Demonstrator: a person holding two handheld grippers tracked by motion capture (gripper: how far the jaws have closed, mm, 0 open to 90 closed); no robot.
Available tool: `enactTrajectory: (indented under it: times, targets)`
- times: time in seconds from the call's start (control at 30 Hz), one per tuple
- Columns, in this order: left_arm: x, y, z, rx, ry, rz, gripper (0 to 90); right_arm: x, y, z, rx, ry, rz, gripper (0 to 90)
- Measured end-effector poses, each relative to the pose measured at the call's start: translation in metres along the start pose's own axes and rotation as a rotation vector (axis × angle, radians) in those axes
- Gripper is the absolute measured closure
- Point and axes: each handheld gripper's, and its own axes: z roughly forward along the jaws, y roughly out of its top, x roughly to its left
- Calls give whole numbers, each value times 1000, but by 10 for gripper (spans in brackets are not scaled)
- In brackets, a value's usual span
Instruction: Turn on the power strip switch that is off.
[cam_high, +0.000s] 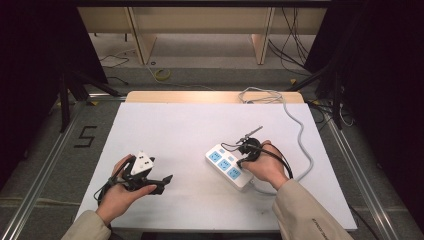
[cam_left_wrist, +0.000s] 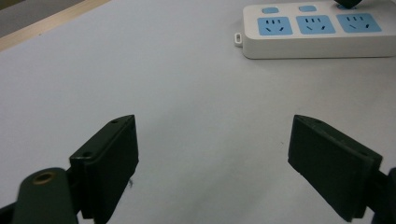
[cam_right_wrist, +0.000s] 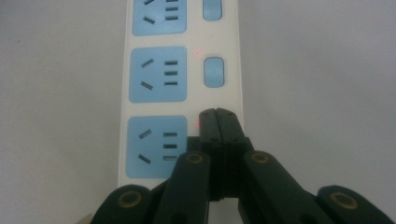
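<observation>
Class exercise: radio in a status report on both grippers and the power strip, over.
Left gripper open, idle over bare table. Right gripper shut, tips on the power strip at its nearest switch; two red lights glow. White cable trails right, nothing blocking.

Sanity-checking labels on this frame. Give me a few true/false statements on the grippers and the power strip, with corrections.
1. The left gripper is open over bare table. True.
2. The right gripper is wide open. False: its jaws are shut together.
3. The right gripper sits over the power strip, at a switch position. True.
4. A plug is in one socket. False: the sockets in view are empty.
5. The left gripper touches the strip. False: it is well apart.
</observation>
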Motion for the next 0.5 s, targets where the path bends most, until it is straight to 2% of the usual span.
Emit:
enactTrajectory:
  times: [0.5]
  targets:
    - [1, 0, 1, -1, -2, -7, 158, -1, -2, 0, -18, 8, 18, 900]
